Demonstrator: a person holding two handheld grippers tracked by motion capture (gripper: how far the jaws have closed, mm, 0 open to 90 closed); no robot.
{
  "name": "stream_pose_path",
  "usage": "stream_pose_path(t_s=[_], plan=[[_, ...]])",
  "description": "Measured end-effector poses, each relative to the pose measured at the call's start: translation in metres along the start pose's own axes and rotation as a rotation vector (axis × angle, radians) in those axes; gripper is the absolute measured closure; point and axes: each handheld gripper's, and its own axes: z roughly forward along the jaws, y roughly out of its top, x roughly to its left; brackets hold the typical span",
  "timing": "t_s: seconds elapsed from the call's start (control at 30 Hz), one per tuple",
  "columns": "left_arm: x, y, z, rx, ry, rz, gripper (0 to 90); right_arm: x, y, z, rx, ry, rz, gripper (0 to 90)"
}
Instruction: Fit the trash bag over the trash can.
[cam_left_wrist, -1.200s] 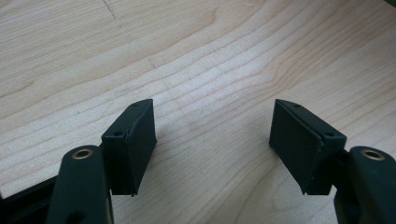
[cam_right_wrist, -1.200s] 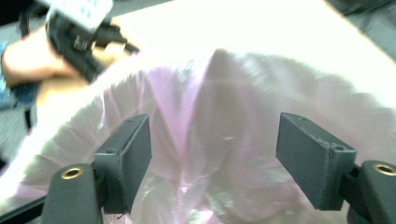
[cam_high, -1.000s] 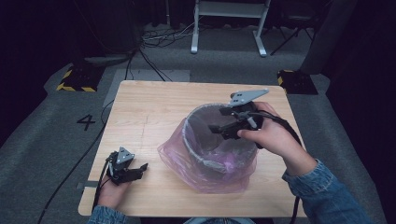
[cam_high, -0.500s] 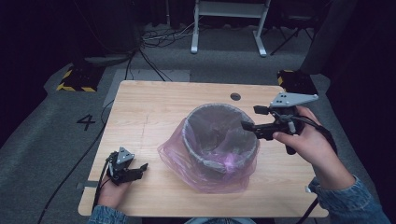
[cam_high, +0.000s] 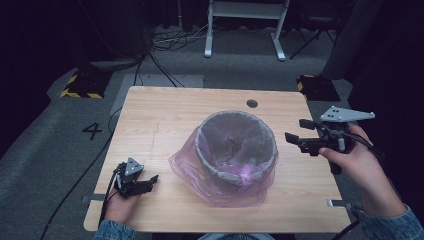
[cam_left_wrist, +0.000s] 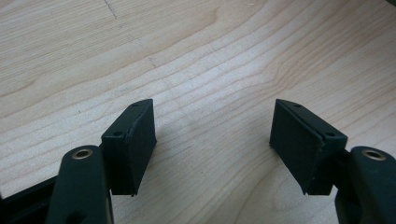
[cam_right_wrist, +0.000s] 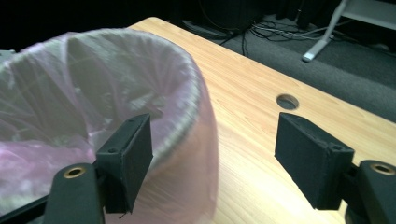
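A round grey bin (cam_high: 236, 146) lined with a thin pink plastic bag (cam_high: 190, 167) stands mid-table on the pale wooden table (cam_high: 165, 112). The right gripper (cam_high: 296, 131) hangs beside its rim, jaws spread and empty; its own view shows the bag's crinkled inside (cam_right_wrist: 70, 93). The left gripper (cam_high: 150, 181) rests near the front-left corner, jaws spread over bare wood.

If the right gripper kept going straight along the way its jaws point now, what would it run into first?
Most likely the bin lined with the pink bag. The right gripper, jaws open and empty, points across the table at the near side of its rim. In the right gripper view the bag-covered rim sits just ahead, though depth is hard to judge.
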Motion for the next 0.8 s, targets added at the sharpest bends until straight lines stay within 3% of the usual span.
stream_pose_path(t_s=[0.2, 0.4, 0.8], plan=[[0.001, 0.000, 0.000, 0.000, -0.004, 0.004, 31.2, -0.014, -0.018, -0.005, 0.019, -0.035, 0.036, 28.5], [0.005, -0.001, -0.001, 0.003, -0.041, 0.043, 29.1, -0.026, -0.039, -0.004, 0.050, -0.060, 0.063, 28.5], [0.004, -0.001, -0.001, 0.003, -0.034, 0.035, 28.8, -0.043, -0.089, 0.008, 0.123, -0.097, 0.125, 28.4]])
